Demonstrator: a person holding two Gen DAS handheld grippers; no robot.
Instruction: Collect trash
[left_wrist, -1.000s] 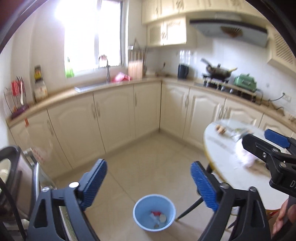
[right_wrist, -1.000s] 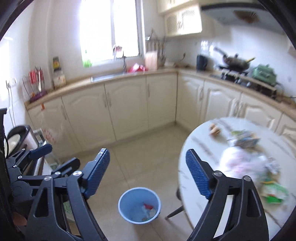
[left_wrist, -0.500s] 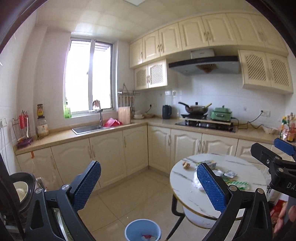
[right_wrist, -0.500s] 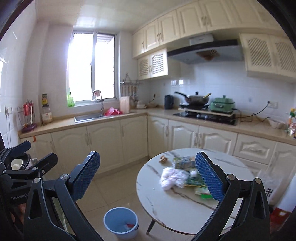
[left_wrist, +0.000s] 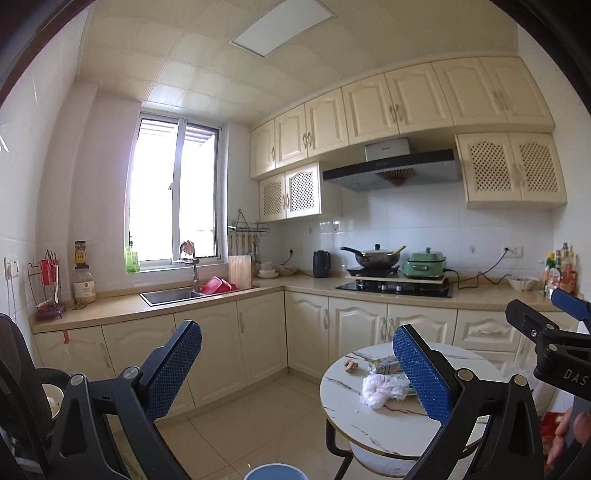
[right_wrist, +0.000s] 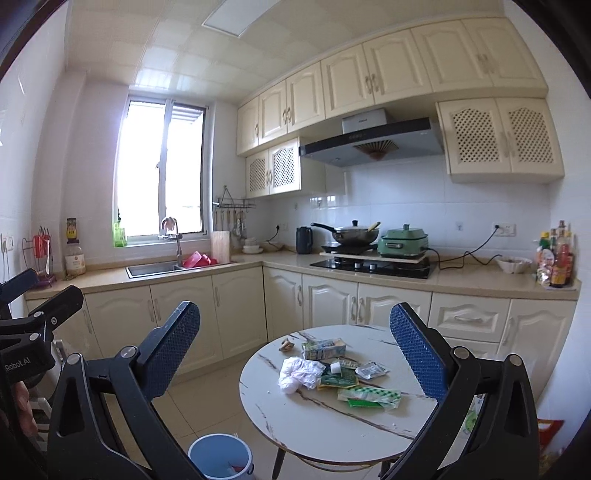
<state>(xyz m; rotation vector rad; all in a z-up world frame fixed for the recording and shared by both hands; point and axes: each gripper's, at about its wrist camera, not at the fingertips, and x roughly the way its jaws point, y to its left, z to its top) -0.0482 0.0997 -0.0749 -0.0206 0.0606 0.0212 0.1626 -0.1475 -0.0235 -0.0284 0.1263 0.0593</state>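
The job looks barely past its start, judged from how things lie. The blue bin (right_wrist: 220, 458) stands on the floor just beside the round marble desk (right_wrist: 314, 424), and a few scraps, one of them red, lie at its bottom, so some trash seems to be in already; how many pieces cannot be told. Most of it is on the desk: a crumpled white plastic bag (right_wrist: 297, 373) near the middle, a small green carton (right_wrist: 324, 349) behind it, a brownish scrap (right_wrist: 287, 345) near the far rim, a little white cap (right_wrist: 335, 367), a silver sachet (right_wrist: 372, 370), a dark green packet (right_wrist: 336, 380) and a long green-and-white wrapper (right_wrist: 369, 397) nearest the camera. All of these lie loose and close together, some overlapping. The right hand-held gripper (right_wrist: 295, 343) has its jaws spread wide with nothing between the blue pads, held well back from the desk and looking across it. The left hand-held gripper (left_wrist: 295, 365) is just as wide and empty, aimed at the kitchen cupboards with the desk off to its right; only the bin's rim shows at the bottom of its view. Neither touches anything. What is left, then, is nearly everything: each piece on the desk has yet to be picked up and dropped into the bin.
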